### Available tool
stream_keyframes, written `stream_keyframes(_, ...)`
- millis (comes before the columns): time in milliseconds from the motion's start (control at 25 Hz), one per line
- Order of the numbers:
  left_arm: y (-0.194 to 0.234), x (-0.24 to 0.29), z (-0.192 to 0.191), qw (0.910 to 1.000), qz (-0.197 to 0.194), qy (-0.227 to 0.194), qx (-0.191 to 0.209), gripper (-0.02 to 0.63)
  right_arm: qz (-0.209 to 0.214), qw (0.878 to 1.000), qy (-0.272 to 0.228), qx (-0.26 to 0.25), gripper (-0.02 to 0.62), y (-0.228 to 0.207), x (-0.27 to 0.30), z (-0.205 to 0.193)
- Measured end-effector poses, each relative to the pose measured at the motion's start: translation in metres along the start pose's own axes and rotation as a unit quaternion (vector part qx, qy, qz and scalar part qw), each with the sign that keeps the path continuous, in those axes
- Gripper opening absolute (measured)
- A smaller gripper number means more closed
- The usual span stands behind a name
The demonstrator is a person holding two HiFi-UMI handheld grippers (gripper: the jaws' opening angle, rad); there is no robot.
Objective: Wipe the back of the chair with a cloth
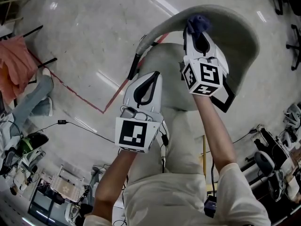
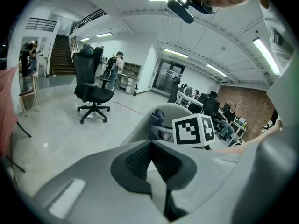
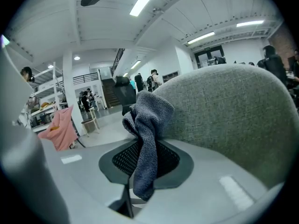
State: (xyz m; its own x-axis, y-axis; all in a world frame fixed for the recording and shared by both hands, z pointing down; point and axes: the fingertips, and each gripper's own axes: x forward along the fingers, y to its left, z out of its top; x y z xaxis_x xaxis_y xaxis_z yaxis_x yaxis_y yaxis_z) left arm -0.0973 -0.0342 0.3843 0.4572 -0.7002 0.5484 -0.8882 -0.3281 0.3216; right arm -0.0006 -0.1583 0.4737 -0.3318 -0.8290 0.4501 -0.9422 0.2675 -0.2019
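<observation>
Cloth (image 3: 145, 139), one, gripped by right tool (image 1: 196, 32), seemingly against one chair back (image 3: 233, 111)

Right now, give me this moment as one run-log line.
right claw: shut on cloth | cloth: at top edge of chair back | left claw: shut, empty, short of chair back

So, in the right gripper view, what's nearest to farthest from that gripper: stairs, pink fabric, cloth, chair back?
1. Cloth: clamped in the jaws.
2. Chair back: just behind it, right.
3. Pink fabric: left, across the floor.
4. Stairs: far background, centre-left.
</observation>
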Motion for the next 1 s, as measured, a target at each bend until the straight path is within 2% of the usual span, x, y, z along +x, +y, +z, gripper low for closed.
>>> stream_keyframes(240, -0.002, -0.006, -0.008, 1.0000, 0.003, 0.005, 0.004, 0.000, 0.050, 0.999, 0.017, -0.013, 0.084, 0.020, -0.005, -0.013)
stream_keyframes(440, -0.010, -0.005, -0.013, 0.9999, -0.007, 0.014, 0.006, 0.000, 0.045, 0.999, 0.013, 0.005, 0.084, 0.019, -0.021, -0.013)
stream_keyframes(680, -0.034, -0.004, -0.020, 0.9992, -0.029, 0.016, 0.021, 0.001, -0.020, 0.998, -0.001, 0.064, 0.084, -0.018, -0.066, -0.026)
stream_keyframes(1000, -0.055, -0.017, -0.026, 0.9969, -0.064, 0.024, 0.039, 0.000, -0.110, 0.989, -0.008, 0.103, 0.084, -0.058, -0.128, -0.041)
